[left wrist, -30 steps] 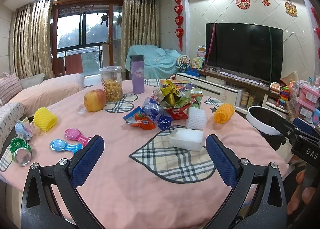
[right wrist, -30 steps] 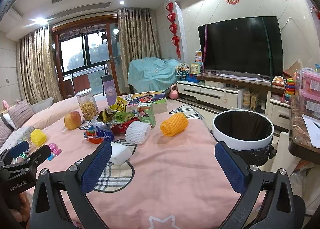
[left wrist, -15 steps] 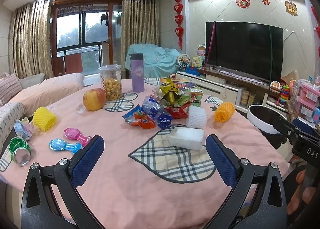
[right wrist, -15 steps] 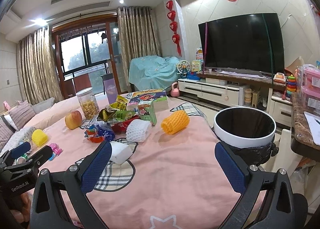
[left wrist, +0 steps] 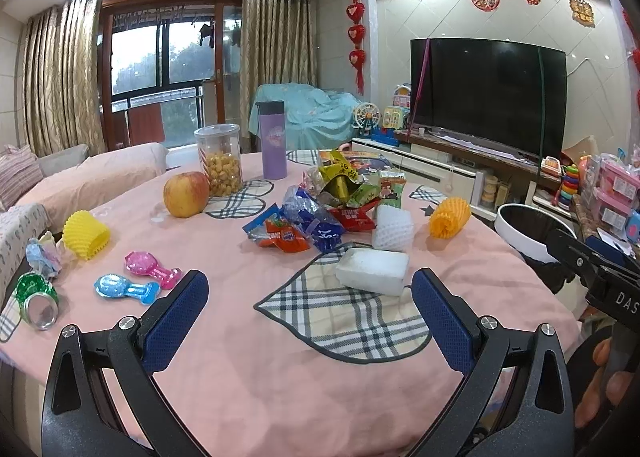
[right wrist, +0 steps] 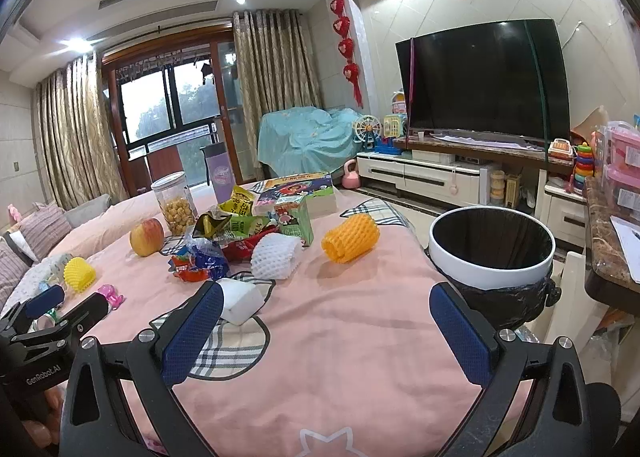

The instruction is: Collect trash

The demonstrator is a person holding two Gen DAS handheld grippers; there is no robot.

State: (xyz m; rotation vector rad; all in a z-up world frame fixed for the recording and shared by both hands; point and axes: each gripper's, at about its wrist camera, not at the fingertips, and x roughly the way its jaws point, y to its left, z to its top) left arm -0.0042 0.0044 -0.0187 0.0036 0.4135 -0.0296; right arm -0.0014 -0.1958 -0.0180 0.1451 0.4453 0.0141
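Note:
A heap of snack wrappers (left wrist: 316, 213) (right wrist: 224, 233) lies mid-table on the pink cloth. Just in front of it are a white foam block (left wrist: 372, 271) (right wrist: 240, 299), a white foam net (left wrist: 393, 232) (right wrist: 276, 257) and an orange foam net (left wrist: 449, 217) (right wrist: 351, 238). A white-rimmed trash bin with a black liner (right wrist: 492, 245) (left wrist: 528, 231) stands off the table's right edge. My left gripper (left wrist: 310, 321) is open, low over the near edge, short of the foam block. My right gripper (right wrist: 326, 331) is open too, with nothing between its fingers.
On the left side of the table (left wrist: 280, 369) lie an apple (left wrist: 186, 193), a snack jar (left wrist: 219, 161), a purple flask (left wrist: 273, 139), a yellow foam net (left wrist: 86, 235), two plastic toys (left wrist: 138, 281) and a crushed green can (left wrist: 34, 297). A TV cabinet (right wrist: 432, 181) stands behind.
Both views have shifted only slightly; the right gripper has drifted a little, with the bin appearing a bit nearer. Both grippers stay open and nothing on the table has moved.

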